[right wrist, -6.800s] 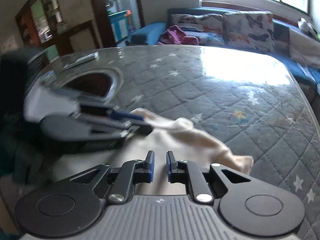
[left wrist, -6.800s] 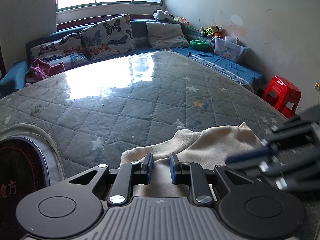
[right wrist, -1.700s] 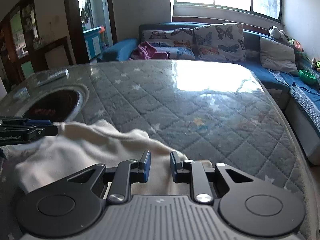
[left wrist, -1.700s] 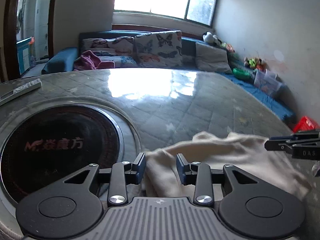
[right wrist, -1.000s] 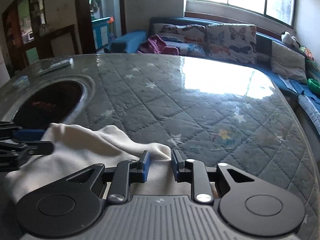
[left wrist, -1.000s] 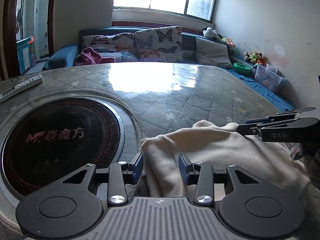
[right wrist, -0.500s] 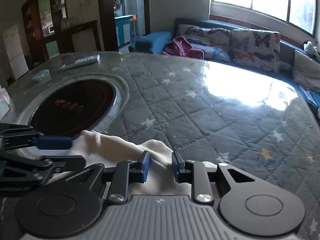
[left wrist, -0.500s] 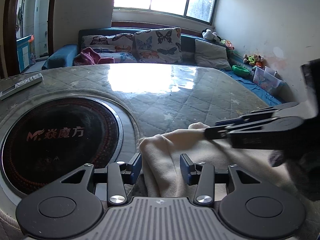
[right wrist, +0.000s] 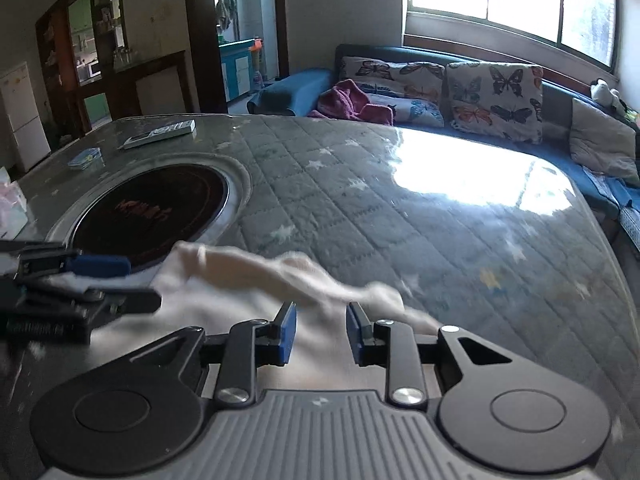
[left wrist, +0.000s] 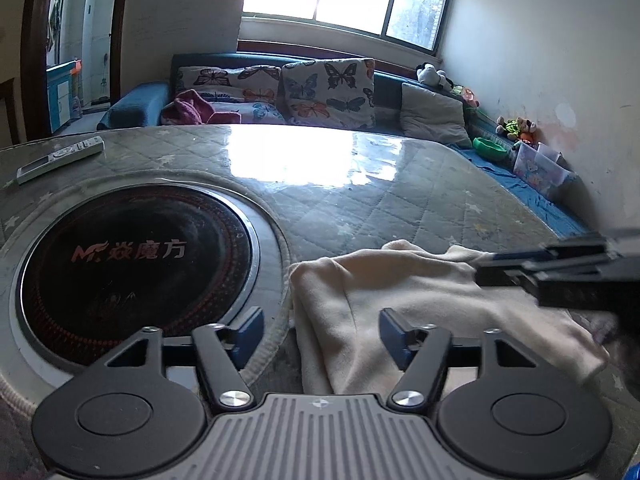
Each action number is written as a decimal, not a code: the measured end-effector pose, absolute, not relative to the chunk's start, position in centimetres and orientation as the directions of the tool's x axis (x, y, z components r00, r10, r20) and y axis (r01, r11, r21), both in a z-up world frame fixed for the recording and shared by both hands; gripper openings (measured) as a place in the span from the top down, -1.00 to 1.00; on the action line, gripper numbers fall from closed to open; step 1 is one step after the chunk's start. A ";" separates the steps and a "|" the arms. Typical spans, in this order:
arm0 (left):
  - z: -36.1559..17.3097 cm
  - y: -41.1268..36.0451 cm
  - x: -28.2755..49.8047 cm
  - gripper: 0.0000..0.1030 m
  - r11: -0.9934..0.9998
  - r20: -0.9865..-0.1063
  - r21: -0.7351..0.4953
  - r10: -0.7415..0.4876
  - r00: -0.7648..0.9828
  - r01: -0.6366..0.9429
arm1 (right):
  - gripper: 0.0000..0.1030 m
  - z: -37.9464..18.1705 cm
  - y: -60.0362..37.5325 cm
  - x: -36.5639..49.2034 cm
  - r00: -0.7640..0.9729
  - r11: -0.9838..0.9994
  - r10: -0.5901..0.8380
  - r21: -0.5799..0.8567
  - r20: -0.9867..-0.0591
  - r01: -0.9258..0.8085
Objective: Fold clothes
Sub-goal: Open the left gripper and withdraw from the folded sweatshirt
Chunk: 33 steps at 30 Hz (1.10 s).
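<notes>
A cream garment [left wrist: 404, 300] lies rumpled on the quilted table cover [left wrist: 360, 200], beside a round black hob. My left gripper [left wrist: 320, 330] straddles the garment's left edge. Its jaws are opening and stand wide, with cloth between them that the pads [left wrist: 250, 326] do not press. From the right wrist view, the garment [right wrist: 224, 300] looks blurred. My right gripper [right wrist: 322, 332] is over it, jaws opening slightly, cloth in the gap but no pad squeezing it. Each gripper shows in the other view: the right gripper [left wrist: 484, 270] at the right, the left gripper [right wrist: 120, 284] at the left.
The black hob [left wrist: 132, 264] is set into the table left of the garment. A remote [left wrist: 60, 158] and a small blue item [right wrist: 86, 157] lie near the far left edge. A sofa with butterfly cushions [left wrist: 328, 92] runs behind the table, and a wall stands to the right.
The left jaws have spread much wider, freeing the garment's edge. In the left wrist view the right gripper reached in over the garment, then drew back to the right. The garment now looks blurred.
</notes>
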<state>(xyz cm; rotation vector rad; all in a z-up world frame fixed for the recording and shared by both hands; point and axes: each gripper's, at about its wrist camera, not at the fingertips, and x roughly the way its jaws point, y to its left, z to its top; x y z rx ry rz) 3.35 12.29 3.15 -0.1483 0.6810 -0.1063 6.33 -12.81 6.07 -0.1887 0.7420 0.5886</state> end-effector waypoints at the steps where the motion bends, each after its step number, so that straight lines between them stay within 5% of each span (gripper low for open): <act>1: 3.2 12.2 3.1 -0.37 0.984 -0.619 -0.169 -0.147 0.771 0.051 | 0.47 6.1 -13.5 5.5 0.586 0.826 0.434 0.043 -0.684 -0.561; 10: 2.6 11.3 0.9 -0.56 0.984 -0.630 -0.171 -0.150 0.762 0.053 | 0.36 5.6 -16.4 0.1 0.614 0.845 0.398 0.012 -0.682 -0.535; 33: 1.9 12.5 -1.7 -0.59 0.988 -0.648 -0.154 -0.093 0.756 -0.010 | 0.34 4.8 -13.5 -3.6 0.626 0.791 0.418 -0.075 -0.659 -0.607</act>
